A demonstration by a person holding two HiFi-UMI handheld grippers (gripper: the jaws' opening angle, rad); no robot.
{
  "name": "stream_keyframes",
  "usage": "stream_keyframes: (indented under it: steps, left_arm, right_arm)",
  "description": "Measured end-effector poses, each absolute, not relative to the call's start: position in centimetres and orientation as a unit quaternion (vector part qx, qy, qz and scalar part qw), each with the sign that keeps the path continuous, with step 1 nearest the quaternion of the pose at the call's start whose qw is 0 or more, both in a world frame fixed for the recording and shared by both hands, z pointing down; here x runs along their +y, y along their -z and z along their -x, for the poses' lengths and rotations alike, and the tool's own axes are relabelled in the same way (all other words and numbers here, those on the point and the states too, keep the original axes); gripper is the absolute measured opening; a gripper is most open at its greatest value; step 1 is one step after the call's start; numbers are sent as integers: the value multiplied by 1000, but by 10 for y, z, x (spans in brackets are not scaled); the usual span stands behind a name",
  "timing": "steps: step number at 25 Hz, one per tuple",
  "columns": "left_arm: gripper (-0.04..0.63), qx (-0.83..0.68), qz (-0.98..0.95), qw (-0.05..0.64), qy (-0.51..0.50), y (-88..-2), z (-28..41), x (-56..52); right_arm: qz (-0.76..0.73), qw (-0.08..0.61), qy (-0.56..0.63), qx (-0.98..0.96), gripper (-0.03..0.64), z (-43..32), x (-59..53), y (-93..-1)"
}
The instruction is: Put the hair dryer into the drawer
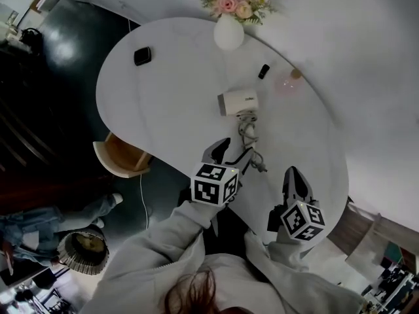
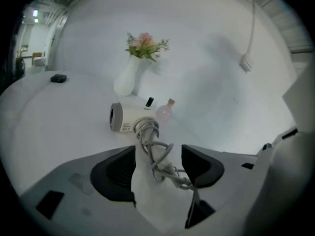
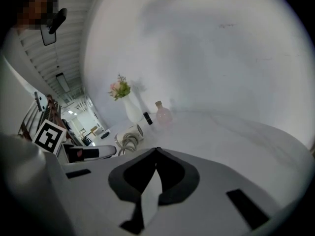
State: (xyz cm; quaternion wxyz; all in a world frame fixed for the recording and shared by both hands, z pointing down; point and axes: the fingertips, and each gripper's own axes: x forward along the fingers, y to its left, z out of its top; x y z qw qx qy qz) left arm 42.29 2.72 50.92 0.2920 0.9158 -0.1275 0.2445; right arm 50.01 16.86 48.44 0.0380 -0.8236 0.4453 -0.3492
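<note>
A white hair dryer (image 1: 237, 101) lies on its side on the white oval table (image 1: 163, 90), its grey cord (image 1: 249, 144) coiled toward me. In the left gripper view the dryer (image 2: 125, 117) rests just beyond the jaws, and the cord (image 2: 155, 154) runs between them. My left gripper (image 1: 232, 153) (image 2: 157, 157) is open over the cord, and its pads do not press on it. To its right, near the table's front edge, my right gripper (image 1: 292, 173) (image 3: 156, 152) is shut and holds nothing. No drawer is in view.
A white vase of pink flowers (image 1: 228, 30) stands at the table's far edge. A small pink bottle (image 1: 291, 79) and a black tube (image 1: 264, 71) lie behind the dryer, and a black box (image 1: 142, 55) lies far left. A wooden stool (image 1: 122, 156) stands below the table's left edge.
</note>
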Motion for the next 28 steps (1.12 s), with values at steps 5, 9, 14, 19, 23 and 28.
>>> stream_keyframes:
  steps: [5,9,14,19,23,28]
  left_arm:
    - [294,-184,-905,289,-252,-520,-446,20]
    - [302,-183,-901,294,-261,-532,-458,27]
    - [302,-208,-899,262,-283,-547,-465,24]
    - [302,-213,-894,240,-313,-569,-472,25]
    - [302,-221,-895,234,-308,-571,-471,24]
    - [293,-209,-893,243,-317,-571,-473,25]
  right_arm:
    - [813,36,358,458,51,-500,163,-493]
    - [809,28,352,470,51,-498,164,-492]
    - [808,24,355,470,51,-501,172,-498]
    - [801,21,352,484,49,-498,166,-501]
    - [796,23,353,491,49,-496,166,-504]
    - [791,26,361,493,50,-499,174,-510]
